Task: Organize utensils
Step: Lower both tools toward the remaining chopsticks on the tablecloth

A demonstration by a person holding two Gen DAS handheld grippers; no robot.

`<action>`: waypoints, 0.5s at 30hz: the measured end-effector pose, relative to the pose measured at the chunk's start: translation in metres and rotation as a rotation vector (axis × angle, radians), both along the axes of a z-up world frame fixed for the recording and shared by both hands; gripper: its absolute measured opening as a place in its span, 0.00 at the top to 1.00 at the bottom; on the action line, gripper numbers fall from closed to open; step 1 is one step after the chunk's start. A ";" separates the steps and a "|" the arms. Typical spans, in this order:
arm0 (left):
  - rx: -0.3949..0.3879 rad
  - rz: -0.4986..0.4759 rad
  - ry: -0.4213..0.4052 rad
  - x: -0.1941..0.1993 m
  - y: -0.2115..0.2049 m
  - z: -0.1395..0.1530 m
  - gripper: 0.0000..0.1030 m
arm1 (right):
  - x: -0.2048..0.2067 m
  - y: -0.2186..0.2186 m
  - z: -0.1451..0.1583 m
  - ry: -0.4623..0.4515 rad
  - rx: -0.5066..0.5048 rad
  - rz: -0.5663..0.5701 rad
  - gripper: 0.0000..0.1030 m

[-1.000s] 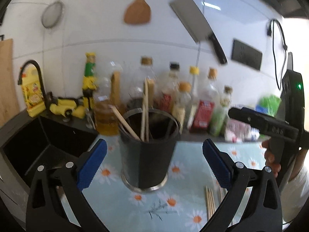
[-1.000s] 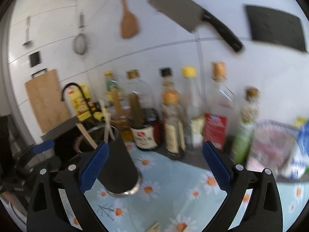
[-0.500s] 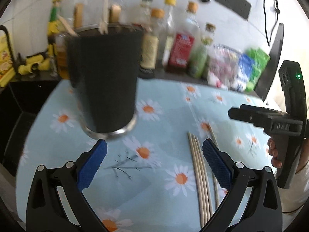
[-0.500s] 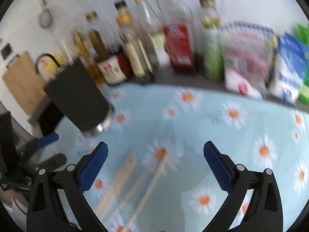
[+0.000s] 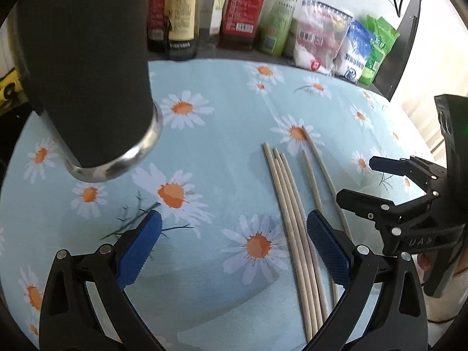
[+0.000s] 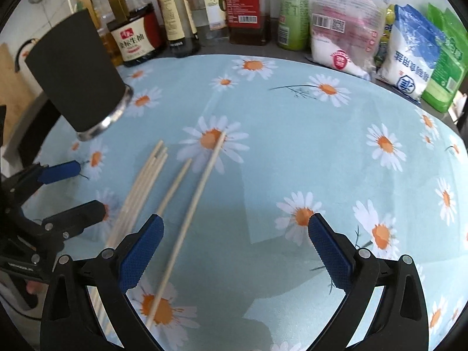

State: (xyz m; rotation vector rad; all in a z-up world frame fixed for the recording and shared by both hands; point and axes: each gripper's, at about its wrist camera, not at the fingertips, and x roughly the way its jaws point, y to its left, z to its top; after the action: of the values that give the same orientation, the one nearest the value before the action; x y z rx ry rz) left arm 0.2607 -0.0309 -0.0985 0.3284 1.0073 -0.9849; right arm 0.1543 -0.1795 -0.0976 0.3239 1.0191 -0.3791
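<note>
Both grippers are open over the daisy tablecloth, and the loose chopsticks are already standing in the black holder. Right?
Not quite. Both grippers, left and right, are open, but the loose chopsticks lie flat on the tablecloth, beside the black holder. The left wrist view shows this.

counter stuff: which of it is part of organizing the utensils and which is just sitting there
Part of the job:
- loose chopsticks lying on the daisy cloth
- black utensil holder
- left gripper and right gripper, both open and empty

Just lying about:
- sauce bottles along the back
- bagged goods at the back right
</note>
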 end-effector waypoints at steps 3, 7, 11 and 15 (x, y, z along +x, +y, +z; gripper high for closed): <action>0.021 -0.012 -0.022 -0.002 -0.003 -0.002 0.06 | -0.001 0.000 -0.005 0.023 -0.006 -0.021 0.08; 0.089 -0.004 -0.072 -0.003 -0.009 -0.006 0.06 | -0.005 0.005 -0.007 0.037 -0.060 -0.028 0.08; 0.150 0.036 -0.094 0.000 -0.010 -0.007 0.05 | -0.005 0.004 -0.007 0.037 -0.052 -0.053 0.08; 0.170 0.048 -0.125 0.001 -0.011 -0.008 0.04 | -0.006 0.005 -0.006 0.041 -0.050 -0.060 0.08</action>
State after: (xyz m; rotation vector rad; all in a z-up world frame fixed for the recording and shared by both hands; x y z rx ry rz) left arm 0.2621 -0.0414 -0.1061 0.4986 0.9827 -0.8274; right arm 0.1485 -0.1744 -0.1039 0.3026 1.0402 -0.4663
